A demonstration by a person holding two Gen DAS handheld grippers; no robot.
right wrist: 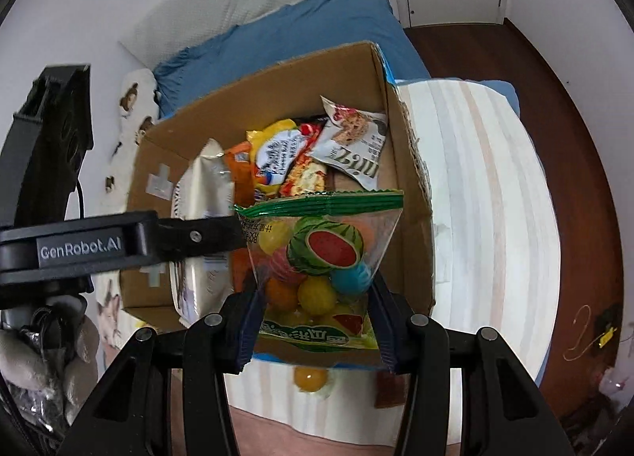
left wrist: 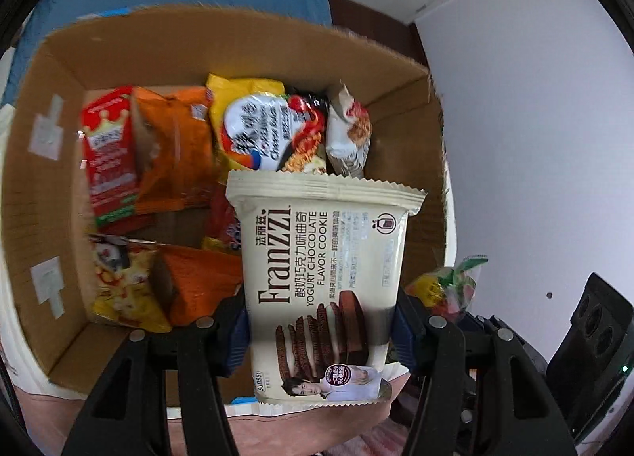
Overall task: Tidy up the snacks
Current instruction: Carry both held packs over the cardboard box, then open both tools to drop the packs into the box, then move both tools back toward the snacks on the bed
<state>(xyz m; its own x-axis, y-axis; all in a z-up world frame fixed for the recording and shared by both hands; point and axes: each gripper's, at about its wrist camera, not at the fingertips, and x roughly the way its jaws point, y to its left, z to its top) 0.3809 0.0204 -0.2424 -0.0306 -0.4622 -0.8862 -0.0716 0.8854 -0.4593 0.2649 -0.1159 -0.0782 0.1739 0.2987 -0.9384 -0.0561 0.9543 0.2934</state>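
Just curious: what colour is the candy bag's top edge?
Green, on the candy bag; right wrist view shows it best.

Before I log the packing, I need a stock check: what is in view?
Franzzi cookie pack: one, cream, between left fingers, over box.
Candy bag: one, clear with green top, between right fingers.
Cardboard box: one, brown, on the round table.
Noodle pack: one, yellow, in box.
Red carton: one, in box.
Round table: one, pale wood.
Left gripper: black, shut.
Right gripper: black, shut.
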